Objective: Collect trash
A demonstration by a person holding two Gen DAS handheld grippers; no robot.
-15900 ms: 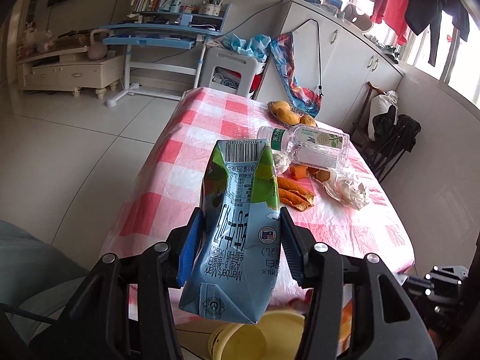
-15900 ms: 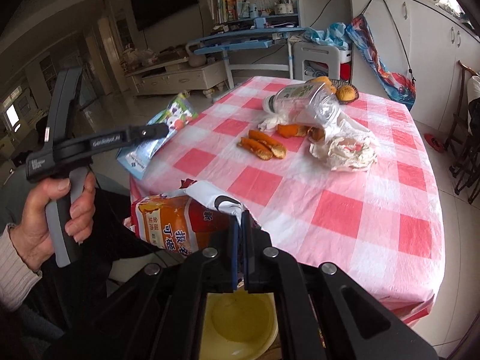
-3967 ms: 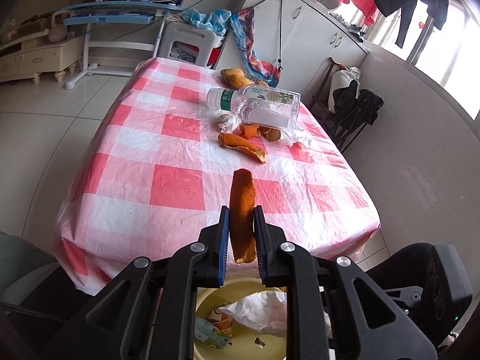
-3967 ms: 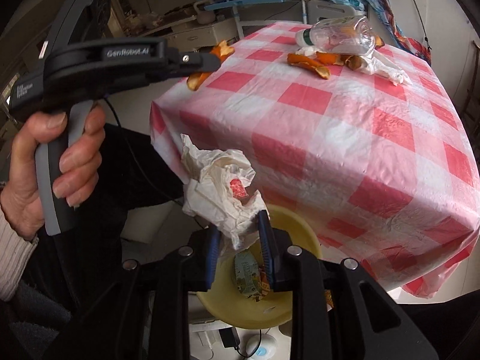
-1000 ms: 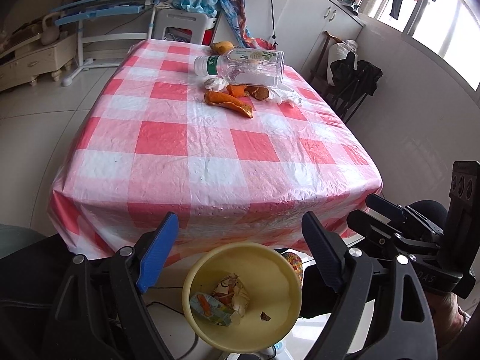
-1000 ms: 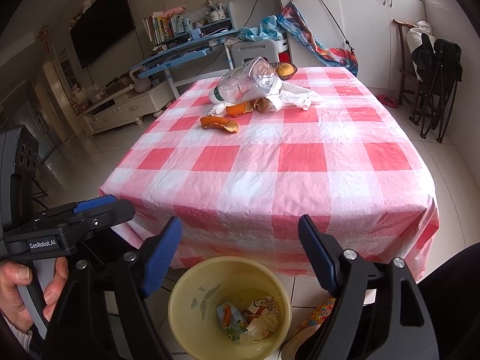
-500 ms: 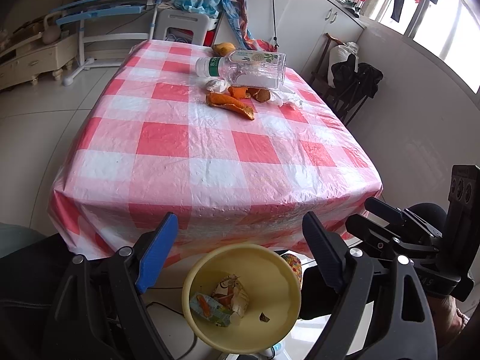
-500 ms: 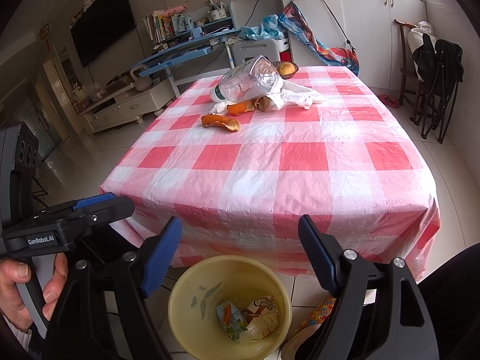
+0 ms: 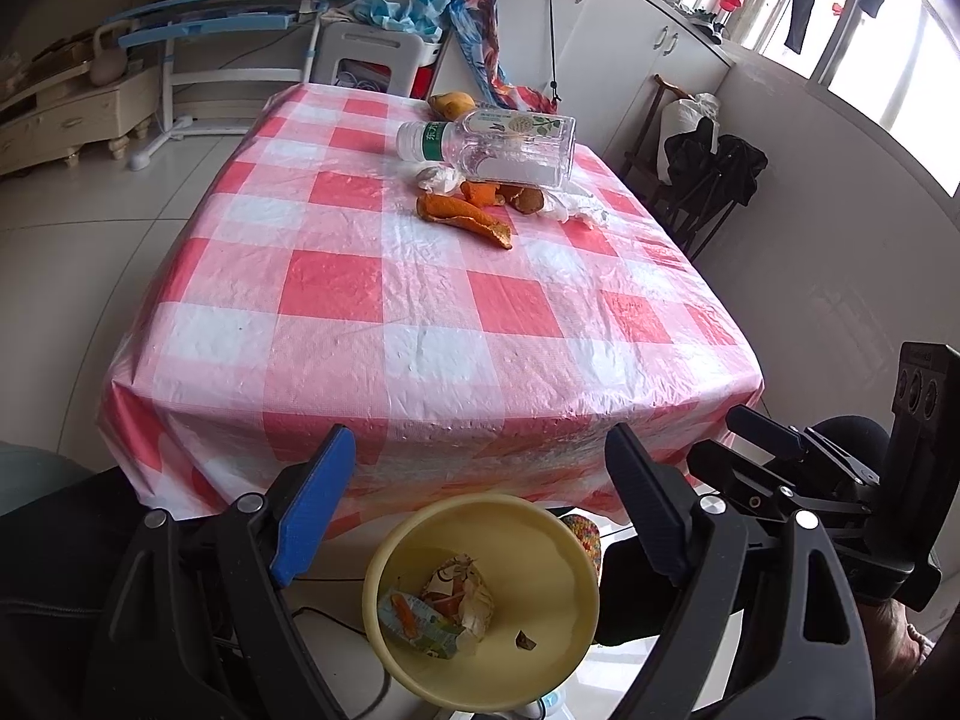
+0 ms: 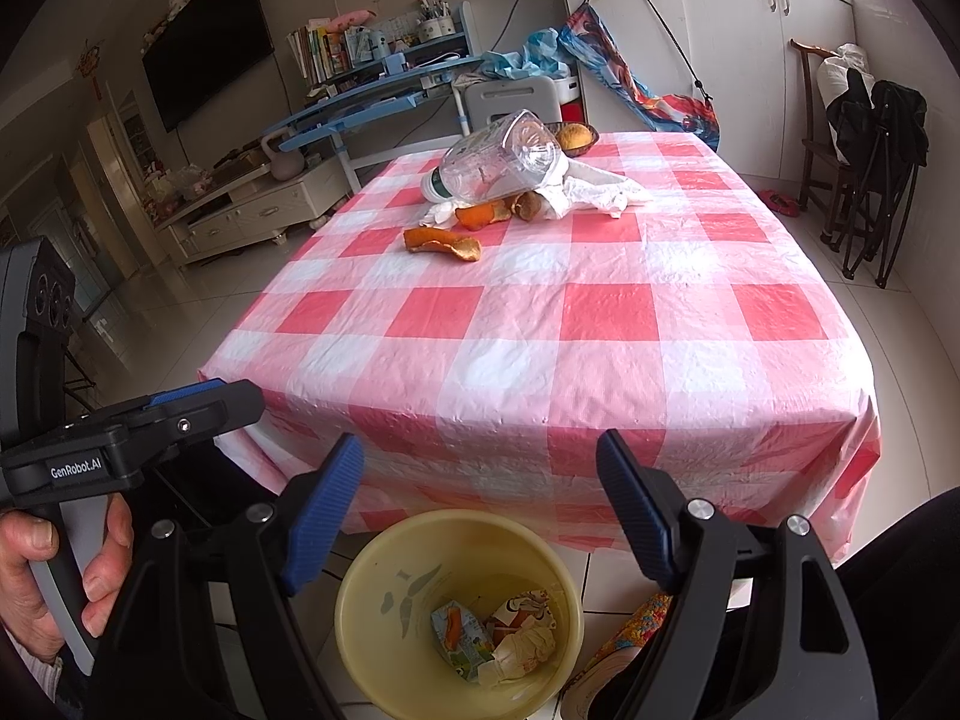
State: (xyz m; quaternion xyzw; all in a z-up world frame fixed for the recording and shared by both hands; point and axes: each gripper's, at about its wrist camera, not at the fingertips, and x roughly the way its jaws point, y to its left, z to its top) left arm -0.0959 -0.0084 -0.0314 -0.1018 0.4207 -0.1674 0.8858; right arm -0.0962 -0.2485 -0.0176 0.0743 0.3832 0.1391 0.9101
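A yellow bin [image 9: 558, 546] [image 10: 384, 576] stands on the floor at the table's near edge, holding a crumpled carton and paper. My left gripper [image 9: 480, 450] hangs open above it, nothing between its fingers. My right gripper [image 10: 480, 450] is open over the same bin, also empty. Far across the checked tablecloth [image 9: 420, 300] lie an empty plastic bottle [image 9: 498, 141] [image 10: 498, 159], orange peels [image 9: 465, 216] [image 10: 441, 243] and a crumpled tissue [image 10: 594, 189]. The other hand-held gripper [image 9: 840, 480] shows at the right of the left wrist view, and one [image 10: 120, 438] held by a hand at the left of the right wrist view.
A small bowl with fruit [image 10: 576, 135] sits at the table's far edge. Beyond it are a stool [image 9: 378, 57], a blue desk [image 10: 372, 102] and white cabinets [image 10: 720, 30]. A folding chair with dark clothes [image 10: 870, 144] stands to the right. A colourful slipper [image 10: 624, 642] lies beside the bin.
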